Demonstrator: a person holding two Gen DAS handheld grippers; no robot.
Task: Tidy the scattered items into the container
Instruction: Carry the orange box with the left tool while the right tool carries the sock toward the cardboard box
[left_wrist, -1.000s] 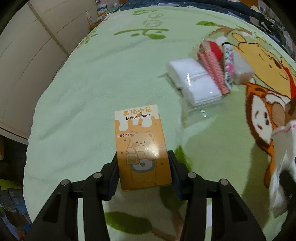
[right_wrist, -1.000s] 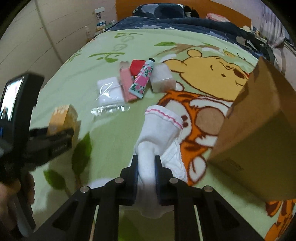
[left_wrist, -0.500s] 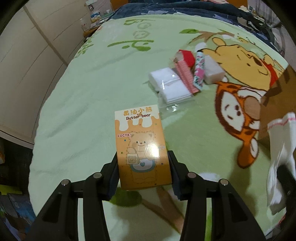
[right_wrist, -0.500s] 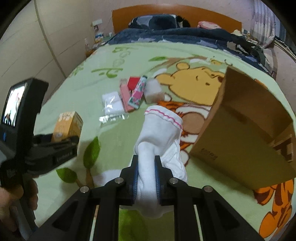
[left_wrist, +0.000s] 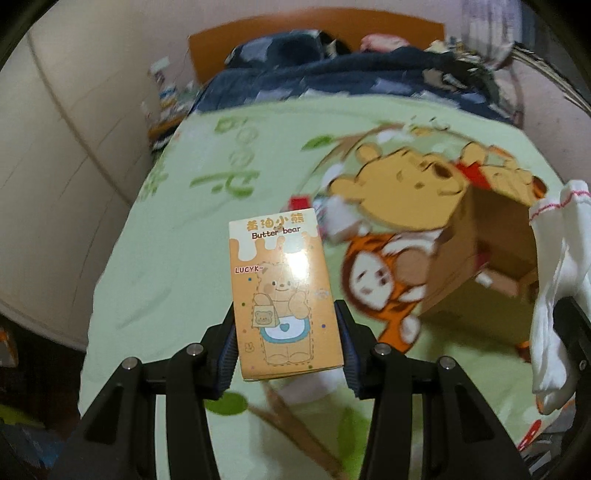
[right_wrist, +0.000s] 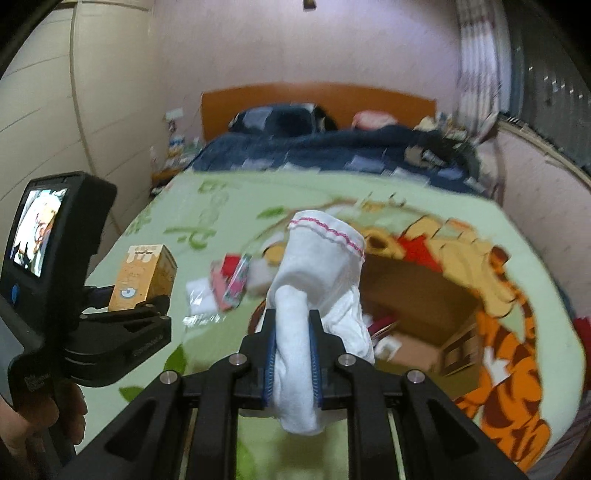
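Green cartoon blanket (left_wrist: 177, 258) on bed, cardboard box (right_wrist: 424, 295), small packets (right_wrist: 229, 284) lying on it

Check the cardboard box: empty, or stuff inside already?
Not empty. The cardboard box is open, with a few small items on its floor; blur hides what they are.

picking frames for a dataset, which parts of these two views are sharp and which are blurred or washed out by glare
Left wrist view: the orange box in the left gripper is sharp, with a glare patch on its front; the blanket and cardboard box behind are smeared. Right wrist view: the white sock in the right gripper is fairly crisp, the small items streaked; both bend at the edges.
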